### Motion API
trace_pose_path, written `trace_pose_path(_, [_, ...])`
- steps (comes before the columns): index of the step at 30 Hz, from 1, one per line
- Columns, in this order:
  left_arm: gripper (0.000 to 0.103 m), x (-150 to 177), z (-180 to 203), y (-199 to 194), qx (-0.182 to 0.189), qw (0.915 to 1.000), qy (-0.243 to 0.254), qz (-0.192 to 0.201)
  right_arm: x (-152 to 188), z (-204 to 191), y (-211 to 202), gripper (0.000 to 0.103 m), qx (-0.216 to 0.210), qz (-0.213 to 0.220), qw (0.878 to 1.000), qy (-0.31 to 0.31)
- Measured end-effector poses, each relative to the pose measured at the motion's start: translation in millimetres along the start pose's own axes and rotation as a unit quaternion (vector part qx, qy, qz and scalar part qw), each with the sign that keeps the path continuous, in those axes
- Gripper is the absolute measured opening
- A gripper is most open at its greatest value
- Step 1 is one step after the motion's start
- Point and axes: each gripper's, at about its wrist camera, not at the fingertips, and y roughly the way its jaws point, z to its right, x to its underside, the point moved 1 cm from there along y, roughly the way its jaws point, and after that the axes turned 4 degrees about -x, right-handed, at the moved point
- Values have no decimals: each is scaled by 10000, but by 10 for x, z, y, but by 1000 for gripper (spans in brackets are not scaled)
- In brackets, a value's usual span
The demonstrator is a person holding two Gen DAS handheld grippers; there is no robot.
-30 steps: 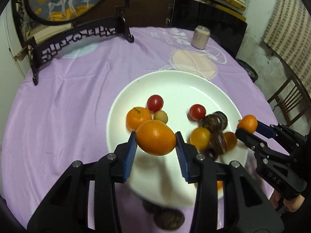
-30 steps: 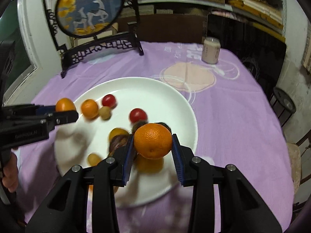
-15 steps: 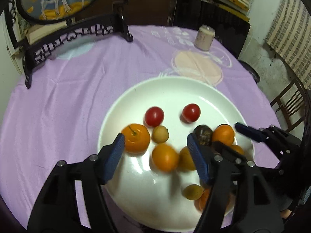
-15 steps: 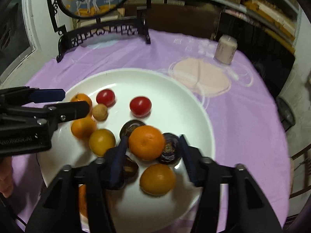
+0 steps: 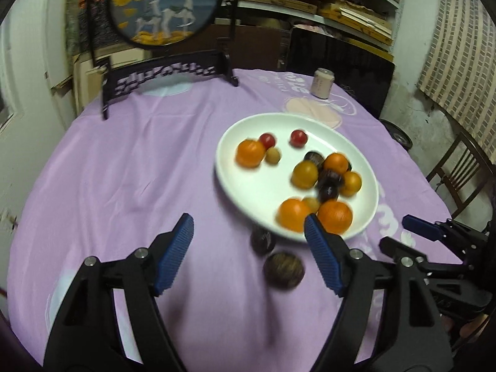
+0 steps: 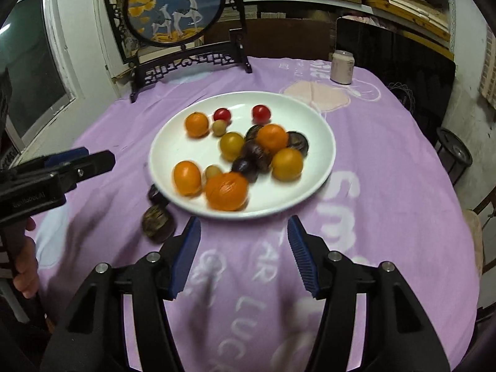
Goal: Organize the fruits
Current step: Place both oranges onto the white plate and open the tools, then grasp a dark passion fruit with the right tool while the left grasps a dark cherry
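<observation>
Behind the round table covered with a purple printed cloth (image 6: 387,170) we see wooden shelves and a round painted deer screen on a black carved stand (image 6: 173,6). On the far side of the cloth stands a pale pink drink can (image 6: 342,67).

We hold both grippers above the near part of the table, and neither grasps anything. Our left gripper (image 5: 249,254) has its blue ribbed fingers (image 5: 173,254) spread wide apart. Our right gripper (image 6: 243,255) is also released, with its fingers parted over the bare cloth in front of the plate.

The fruits lie mostly in the large white round plate (image 6: 322,130). In it we count two small red tomatoes (image 6: 261,112), several oranges, among them one big orange (image 6: 227,191) near the front rim, some yellow fruits, two small beige ones and a group of dark purple fruits (image 6: 257,155) in the middle. Two dark brown round fruits are outside the plate, on the cloth: one (image 6: 156,193) touches the front left rim, the other (image 6: 157,222) lies just beside it, nearer to us. The picture is a little blurred.
</observation>
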Motion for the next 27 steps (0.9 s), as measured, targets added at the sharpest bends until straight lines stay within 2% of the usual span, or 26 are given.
trace_pose_path(7, [76,186,-276,-176,4,9994,-334,-26,89,-265,-70,59,-65,-100,9997,-211])
trace_pose_path(15, [79,344,-471,-155,89,9988,-455,-169,226,-693,282,59,-475,-630,9961,-395])
trace_pose_path(17, [81,373,-522,-163,105,9986,-488,-170,231,-750,402,59,-469,-749,9952,-421])
trace_pose_path(19, [87,403,-593,-179,105,9983,-551,-155,206,-786,540,59,-436,-877,9943,-424])
trace_pose_path(27, [89,477,-912,-272,-1,9971,-754,-74,75,-844,923,59,-143,-1024,9931,-546])
